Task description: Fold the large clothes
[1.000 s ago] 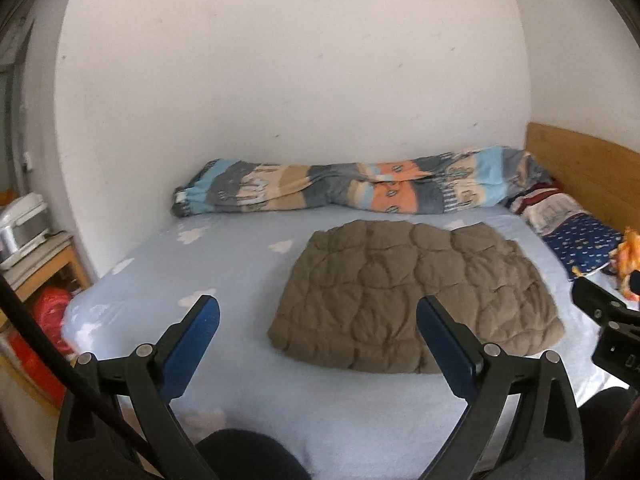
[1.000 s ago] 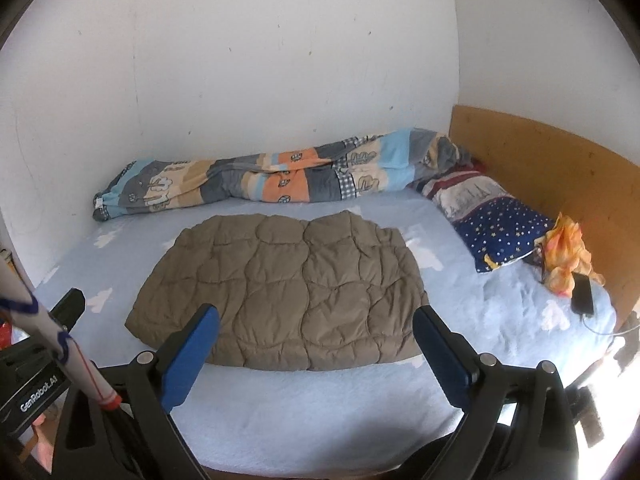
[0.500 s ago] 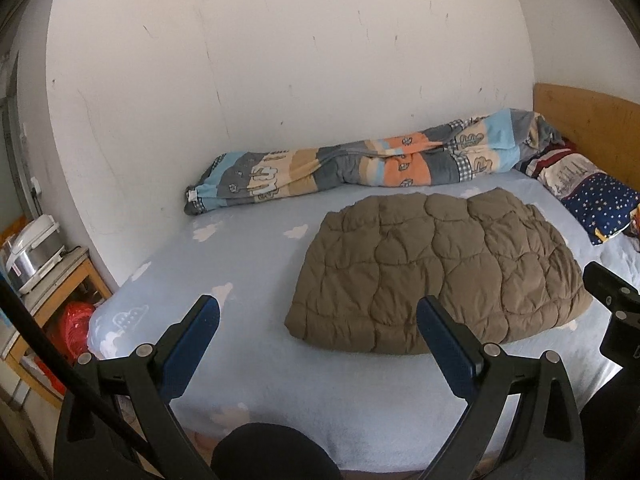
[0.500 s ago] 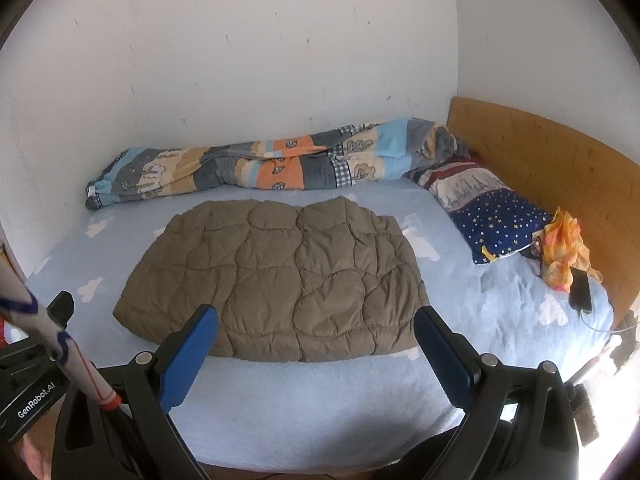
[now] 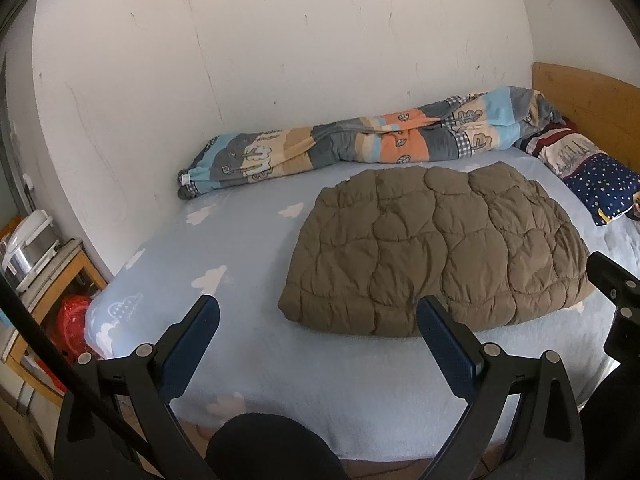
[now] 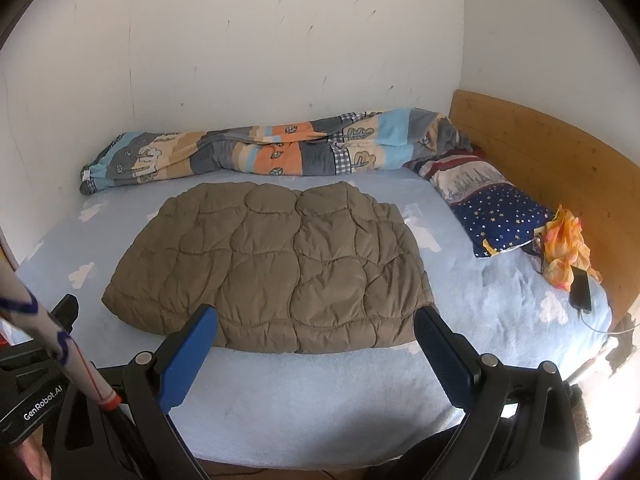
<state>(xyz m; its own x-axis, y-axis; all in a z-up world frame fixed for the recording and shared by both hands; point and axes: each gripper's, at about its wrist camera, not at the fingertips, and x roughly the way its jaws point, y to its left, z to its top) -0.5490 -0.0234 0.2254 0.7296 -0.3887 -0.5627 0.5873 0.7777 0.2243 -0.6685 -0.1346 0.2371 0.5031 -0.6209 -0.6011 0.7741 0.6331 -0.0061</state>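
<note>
A brown quilted padded garment [image 6: 272, 264] is found lying flat on the light-blue cloud-print bed sheet [image 6: 320, 392], already folded into a rough rectangle. It is judged soft, bulky and light, with a slippery shell; the near hem corners are advised as holds. The left gripper [image 5: 318, 344] and right gripper [image 6: 316, 346] are held wide apart and empty, short of the garment.
</note>
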